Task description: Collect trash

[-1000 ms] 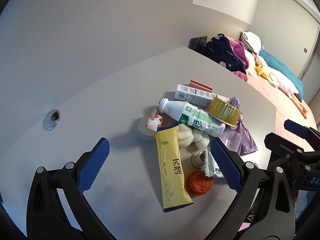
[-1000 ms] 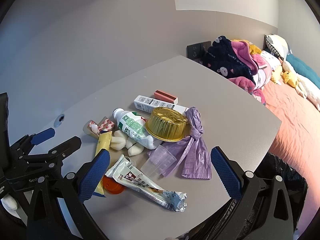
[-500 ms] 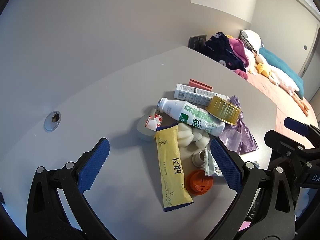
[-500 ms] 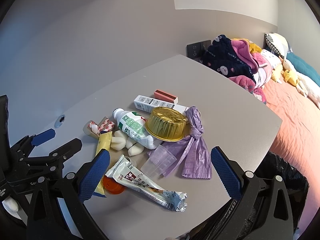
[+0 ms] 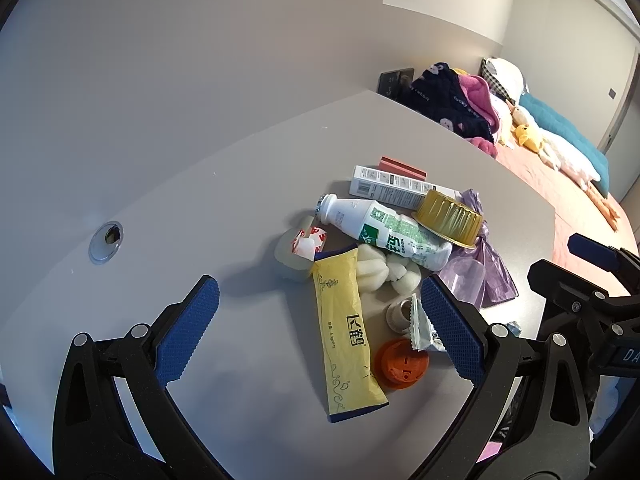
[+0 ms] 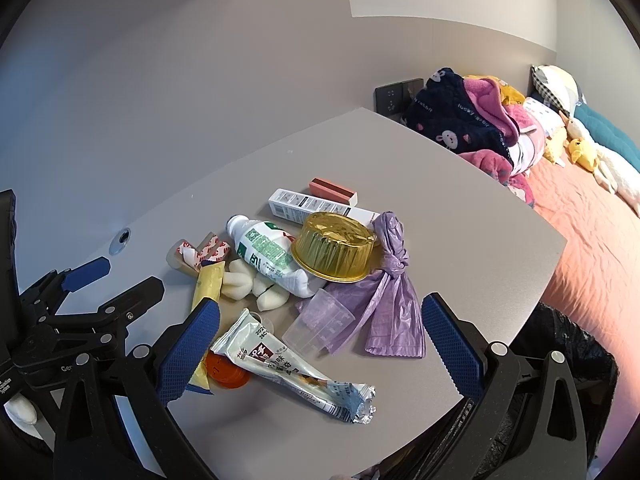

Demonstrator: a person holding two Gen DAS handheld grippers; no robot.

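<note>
Both claws gape wide, empty: left claw [image 5: 320, 332] straddles yellow sachet [image 5: 346, 332], lengthwise toward the camera.

Your left gripper [image 5: 320, 328] has jaws spread wide, nothing btwn the blue pads [image 5: 188, 332]. Your right gripper [image 6: 320, 336] is spread just as wide, also empty. Both sit side by side, fingers pointing fwd and down.

Across the grey table [image 6: 460, 216], colours are showing — a gold foil cup [image 6: 334, 246], purple bag [image 6: 386, 300], yellow packet [image 5: 346, 328], orange lid [image 5: 401, 365] and green-printed white bottle [image 5: 384, 232] — beside blue cross-hatched gripper pads [image 6: 188, 350].
</note>
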